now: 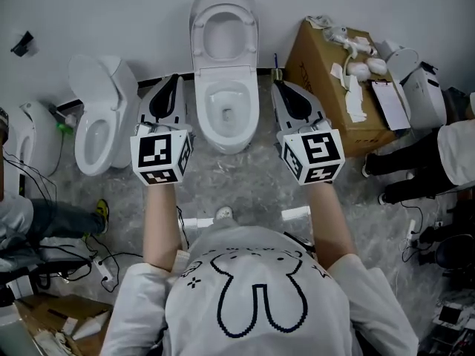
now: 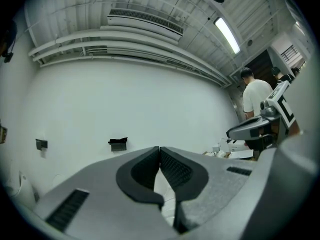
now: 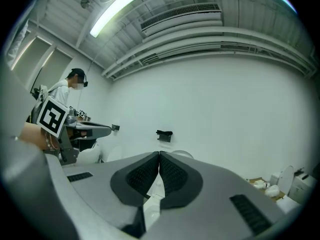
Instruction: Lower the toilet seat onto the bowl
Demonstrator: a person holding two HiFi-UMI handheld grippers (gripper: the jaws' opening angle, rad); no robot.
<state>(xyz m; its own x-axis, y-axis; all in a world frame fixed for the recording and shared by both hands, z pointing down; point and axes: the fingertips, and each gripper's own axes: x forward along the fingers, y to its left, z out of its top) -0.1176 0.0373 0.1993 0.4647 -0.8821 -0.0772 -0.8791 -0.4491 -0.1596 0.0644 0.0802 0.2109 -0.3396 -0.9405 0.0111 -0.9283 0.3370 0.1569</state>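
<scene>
We find the toilet seat (image 1: 224, 30) raised. It stands upright at the far end of the bowl (image 1: 226, 113) and leans back toward the white wall (image 1: 111, 13). The bowl's rim is uncovered, so in our judgement no work on the seat itself has begun.

The left gripper (image 1: 174, 80) and the right gripper (image 1: 277, 86) are held one to each side of the bowl. They are near it but touch neither the bowl nor the seat. Each gripper view shows the two jaws pressed together at the tips with nothing between them, so both are clenched on nothing.

We judge this placement to be a ready stance. The tools flank the fixture evenly, which leaves the raised seat open to approach from either side. Closed jaws would suit nudging the seat's top edge forward rather than pinching it, though that is only our reading.

A second toilet (image 1: 100, 124) stands to the left, well apart from the work. A cardboard box (image 1: 326, 65) sits to the right, just beside the right gripper, so there is less room on that side. Cables (image 1: 104, 262) lie on the floor (image 1: 245, 176) on the near left.
</scene>
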